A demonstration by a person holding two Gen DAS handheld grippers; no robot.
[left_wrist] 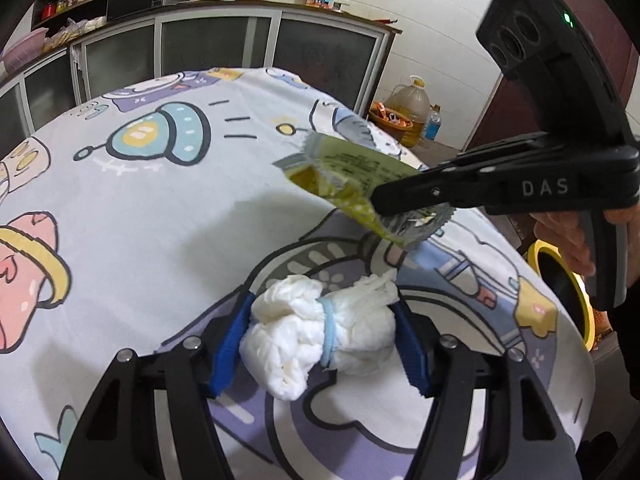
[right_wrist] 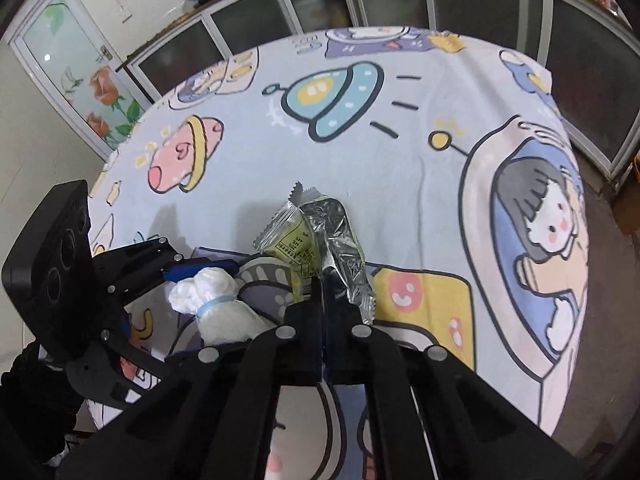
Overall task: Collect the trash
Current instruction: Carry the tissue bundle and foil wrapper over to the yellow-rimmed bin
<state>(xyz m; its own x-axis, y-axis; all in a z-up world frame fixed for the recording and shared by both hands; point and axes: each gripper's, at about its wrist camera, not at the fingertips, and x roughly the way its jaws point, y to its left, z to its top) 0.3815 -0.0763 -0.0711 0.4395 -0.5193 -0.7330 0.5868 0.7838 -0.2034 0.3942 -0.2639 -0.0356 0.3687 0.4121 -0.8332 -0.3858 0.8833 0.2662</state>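
Gripping a wad of white tissue (left_wrist: pixel 320 334) between its blue pads (left_wrist: pixel 230 350), the left gripper (left_wrist: pixel 322 344) hovers low over a table covered by a cartoon-print cloth (left_wrist: pixel 160 220); the wad, bound by a pale blue band, sits at 6 o'clock in the left wrist view, and whether it rests on the cloth cannot be told. At 3 o'clock in that view the right gripper (left_wrist: pixel 384 200) reaches in from the side, its jaws shut tight on a torn green-and-silver snack wrapper (left_wrist: pixel 348 172) held above the cloth, just beyond the tissue. Seen from the right wrist camera, the right gripper (right_wrist: pixel 325 276) has its fingers pressed together on the wrapper (right_wrist: pixel 316 236) at centre frame, the crinkled foil fanning out toward 12 o'clock. The left gripper (right_wrist: pixel 192 274) and the tissue (right_wrist: pixel 218 304) show at 8 o'clock. A yellow-rimmed bin (left_wrist: pixel 576 292) stands beside the table at 4 o'clock in the left wrist view, and a large bottle of cooking oil (left_wrist: pixel 410 110) sits on the floor at 2 o'clock.
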